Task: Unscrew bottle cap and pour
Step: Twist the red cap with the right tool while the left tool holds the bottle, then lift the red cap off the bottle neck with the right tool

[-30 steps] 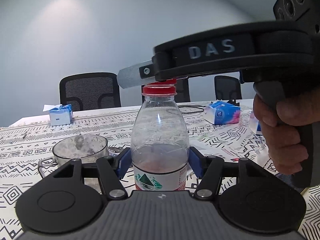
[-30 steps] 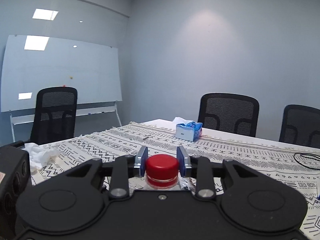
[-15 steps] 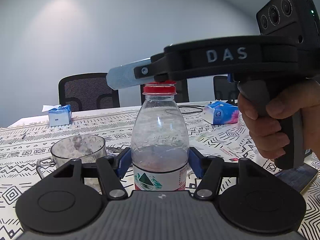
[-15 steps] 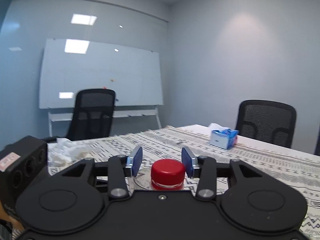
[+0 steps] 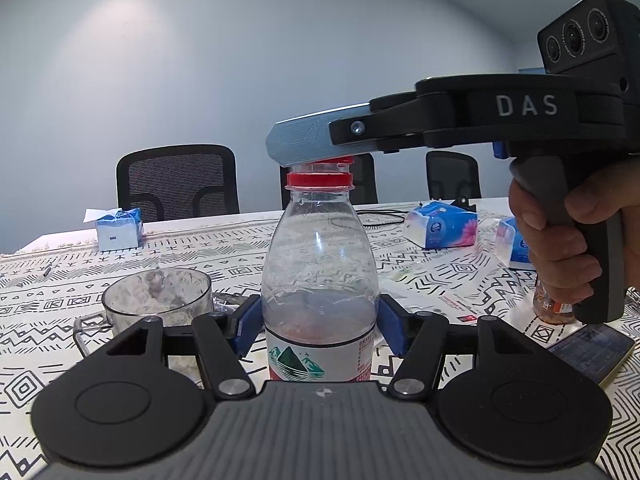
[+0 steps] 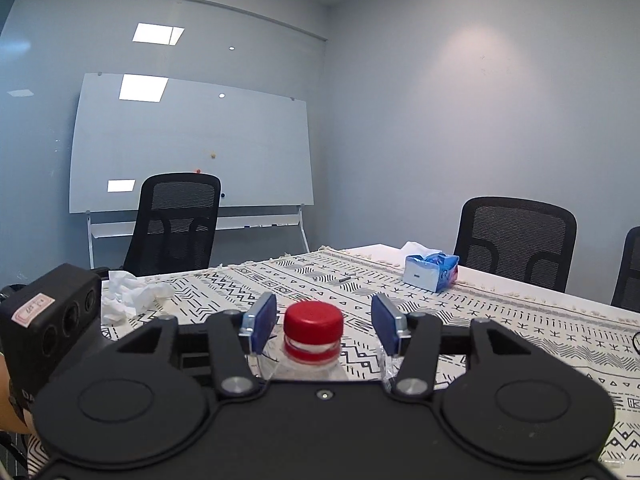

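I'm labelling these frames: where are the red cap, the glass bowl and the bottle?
red cap [image 6: 313, 321], right wrist view, its top.
glass bowl [image 5: 157, 295], left wrist view, front wall.
bottle [image 5: 320, 264], left wrist view, clear shoulder.

patterned tablecloth: bottle, glass mug, tissue packs.

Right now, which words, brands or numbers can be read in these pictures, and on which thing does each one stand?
"DAS": raised letters on the side of the right gripper.
Bottle label: mountain logo, small print unreadable.
Tissue packs: round logo, blurred.
Pink sticker on the black camera box: handwriting illegible.
Phone screen: unreadable.
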Demonstrator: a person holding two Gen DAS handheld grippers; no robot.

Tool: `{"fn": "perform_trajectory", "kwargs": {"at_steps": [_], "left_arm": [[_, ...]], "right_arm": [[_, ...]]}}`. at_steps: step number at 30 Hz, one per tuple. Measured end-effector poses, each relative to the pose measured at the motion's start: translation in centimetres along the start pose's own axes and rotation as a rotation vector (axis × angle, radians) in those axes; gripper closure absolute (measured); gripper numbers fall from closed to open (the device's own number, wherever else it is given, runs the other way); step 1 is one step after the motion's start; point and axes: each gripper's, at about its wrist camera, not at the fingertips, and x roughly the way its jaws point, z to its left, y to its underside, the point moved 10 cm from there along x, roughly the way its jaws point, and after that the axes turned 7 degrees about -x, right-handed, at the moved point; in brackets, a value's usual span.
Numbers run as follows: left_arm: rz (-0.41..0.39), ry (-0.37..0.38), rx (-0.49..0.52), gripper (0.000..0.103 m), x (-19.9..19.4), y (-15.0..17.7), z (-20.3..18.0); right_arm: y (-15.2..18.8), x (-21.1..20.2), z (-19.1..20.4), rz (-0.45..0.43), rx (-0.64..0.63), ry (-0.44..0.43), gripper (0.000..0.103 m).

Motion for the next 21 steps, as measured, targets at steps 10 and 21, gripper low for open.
{"fn": "perform_trajectory", "kwargs": {"at_steps": [10,21], "left_arm": [[0.001,-0.005,0.002,0.044,0.1,0.0,-0.1],[0.007,0.000,-0.001,0.044,-0.1,0.0,0.0]], "right_arm": [[0.2,-1.5,0.2,0.002,-0.015,-0.026,0.065],[-0.3,-4.5,-1.8,-0.059,0.141,0.141,0.070]]}}
